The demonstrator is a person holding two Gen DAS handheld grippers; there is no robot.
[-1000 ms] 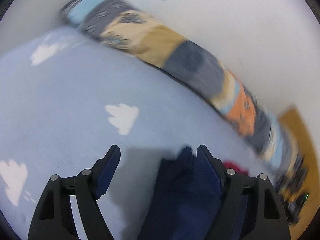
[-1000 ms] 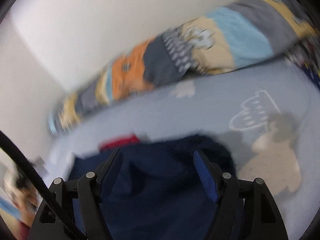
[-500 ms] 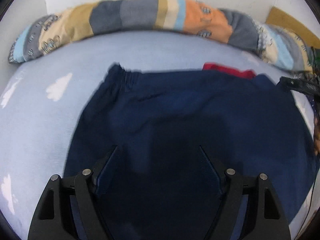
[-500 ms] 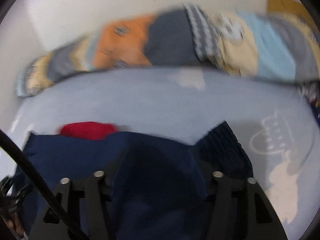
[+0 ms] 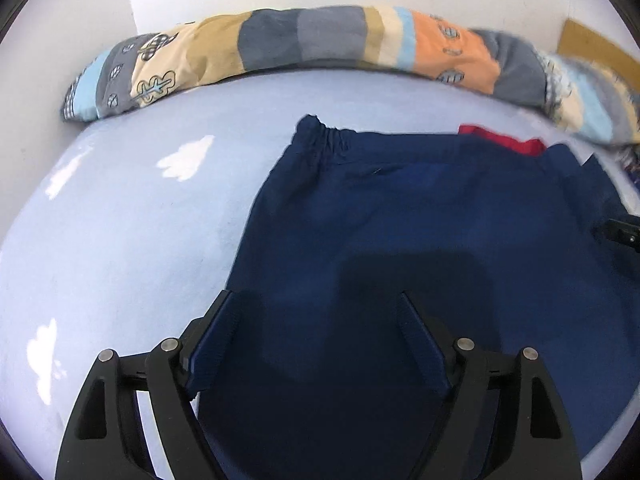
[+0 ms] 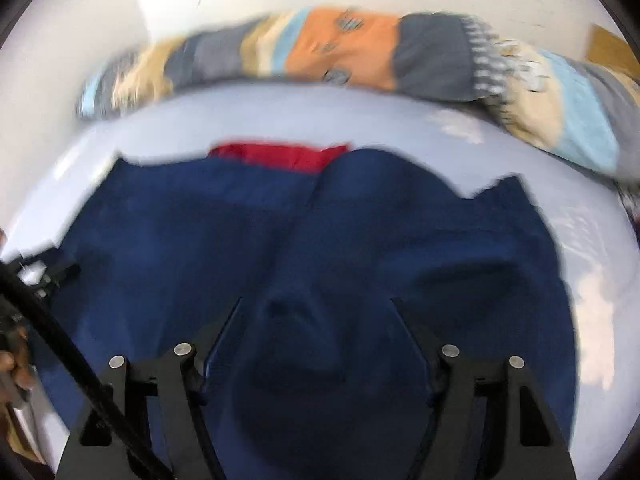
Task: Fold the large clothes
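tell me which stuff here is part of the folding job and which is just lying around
Part of the job:
navy garment
left gripper
right gripper

Just lying about:
patchwork bolster
red cloth
cloud-print sheet

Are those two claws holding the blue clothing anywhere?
No. The left gripper and right gripper stand open above the navy garment, gripping nothing.

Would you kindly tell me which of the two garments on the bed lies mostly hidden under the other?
The red garment: only a strip of it shows at the far edge, poking out from under the navy garment, which lies spread over it.
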